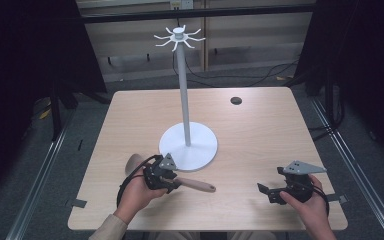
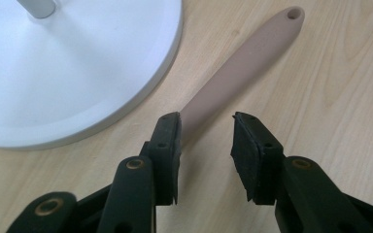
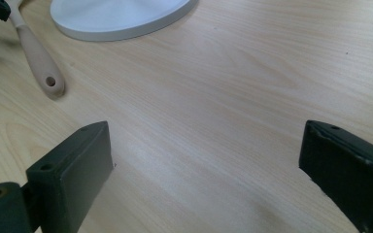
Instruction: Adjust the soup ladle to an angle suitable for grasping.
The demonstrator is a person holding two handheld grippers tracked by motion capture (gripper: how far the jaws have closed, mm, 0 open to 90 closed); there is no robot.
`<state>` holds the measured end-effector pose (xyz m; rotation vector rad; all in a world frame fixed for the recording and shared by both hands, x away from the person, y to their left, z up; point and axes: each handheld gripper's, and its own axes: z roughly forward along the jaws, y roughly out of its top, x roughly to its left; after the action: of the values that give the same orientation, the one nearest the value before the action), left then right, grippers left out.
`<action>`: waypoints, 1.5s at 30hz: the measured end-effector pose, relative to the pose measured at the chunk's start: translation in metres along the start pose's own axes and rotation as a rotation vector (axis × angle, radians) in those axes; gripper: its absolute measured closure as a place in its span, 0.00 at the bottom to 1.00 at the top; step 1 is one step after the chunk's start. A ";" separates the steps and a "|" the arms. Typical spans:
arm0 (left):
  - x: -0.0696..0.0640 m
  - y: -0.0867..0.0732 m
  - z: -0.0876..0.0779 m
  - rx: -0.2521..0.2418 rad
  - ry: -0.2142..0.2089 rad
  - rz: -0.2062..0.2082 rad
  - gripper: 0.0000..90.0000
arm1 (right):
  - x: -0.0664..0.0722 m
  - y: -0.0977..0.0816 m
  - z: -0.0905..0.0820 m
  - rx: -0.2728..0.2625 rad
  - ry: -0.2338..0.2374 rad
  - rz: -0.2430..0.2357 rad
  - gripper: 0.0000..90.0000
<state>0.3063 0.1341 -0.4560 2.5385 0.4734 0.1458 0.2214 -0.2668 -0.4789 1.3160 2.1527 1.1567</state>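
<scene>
**Kid:** Dark curtains hang all around, and a wooden table (image 1: 260, 135) sits in the middle. What's that tall white thing?

**Helper:** That's a hook stand (image 1: 185, 100). It has a round flat base close to the near edge, a thin pole, and little hooks spread out at the top. I think the hooks are for hanging kitchen tools.

**Kid:** And the brown stick?

**Helper:** It's a spatula (image 2: 243, 63). It lies flat on the table, near and a bit left, just beside the stand's base. The handle points right and has a hole in its end. That hole is likely there so it can slip over a hook.

**Kid:** Is the left gripper (image 2: 206, 121) holding it?

**Helper:** No. Its jaws sit partly apart over the handle. One pad is right beside the handle and the other is clear of it, so nothing is pinched.

**Kid:** What about the right gripper (image 3: 206, 145)?

**Helper:** Its jaws are spread wide with only bare table between them. It waits near the right side, well apart from the spatula, maybe to stay out of the way.
</scene>
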 end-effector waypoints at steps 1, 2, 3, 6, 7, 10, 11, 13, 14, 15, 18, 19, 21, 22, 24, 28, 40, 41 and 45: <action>0.003 0.002 -0.001 0.027 0.011 0.024 0.68 | 0.000 0.000 0.000 0.000 -0.001 0.002 0.05; 0.005 0.002 -0.002 0.034 0.014 0.030 0.68 | 0.000 0.000 0.000 -0.001 -0.001 0.003 0.05; 0.006 0.003 -0.002 0.045 0.016 0.035 0.68 | 0.000 0.000 -0.001 -0.001 -0.001 0.003 0.05; 0.008 0.006 -0.003 0.054 0.018 0.053 0.66 | -0.001 0.000 -0.001 -0.004 0.000 0.003 0.05; 0.009 0.007 -0.003 0.061 0.021 0.067 0.66 | -0.001 0.000 -0.001 -0.004 -0.001 0.007 0.05; 0.011 0.010 -0.003 0.086 0.022 0.091 0.65 | -0.001 0.000 -0.001 -0.003 -0.001 0.008 0.05; 0.012 0.011 -0.002 0.095 0.025 0.095 0.64 | -0.001 0.000 -0.001 -0.004 -0.001 0.006 0.05; 0.013 0.011 -0.002 0.114 0.027 0.106 0.63 | -0.001 0.000 -0.001 -0.006 0.001 0.004 0.05; 0.014 0.012 -0.001 0.122 0.028 0.122 0.63 | -0.001 0.000 -0.001 -0.006 0.000 0.004 0.05; 0.014 0.012 -0.001 0.122 0.028 0.118 0.63 | -0.001 0.000 -0.001 -0.005 0.000 0.005 0.05; 0.015 0.014 0.002 0.149 0.027 0.139 0.63 | -0.001 0.000 -0.001 -0.004 0.001 0.002 0.05; 0.015 0.015 0.002 0.158 0.026 0.143 0.63 | -0.001 0.000 -0.001 -0.003 0.002 0.003 0.05; 0.016 0.017 0.004 0.173 0.023 0.159 0.63 | -0.001 0.000 -0.001 -0.002 0.003 0.002 0.05; 0.017 0.018 0.004 0.181 0.023 0.168 0.63 | 0.000 0.000 -0.001 -0.002 0.003 0.004 0.05; 0.018 0.019 0.007 0.190 0.015 0.171 0.63 | 0.000 0.000 0.000 -0.001 0.004 -0.001 0.05; 0.019 0.020 0.012 0.237 -0.002 0.204 0.63 | 0.000 0.000 0.000 0.000 0.006 -0.002 0.05; 0.021 0.016 0.024 0.247 -0.044 0.211 0.69 | -0.001 -0.001 0.000 0.005 0.007 -0.002 0.05; 0.016 0.015 0.026 0.214 -0.036 0.171 0.70 | -0.001 -0.001 0.001 0.007 0.006 -0.003 0.05; 0.011 0.018 0.025 0.251 -0.019 0.200 0.73 | 0.000 -0.001 0.000 0.006 0.008 -0.004 0.05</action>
<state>0.3273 0.1115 -0.4674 2.8288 0.2418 0.1431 0.2214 -0.2670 -0.4797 1.3109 2.1655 1.1568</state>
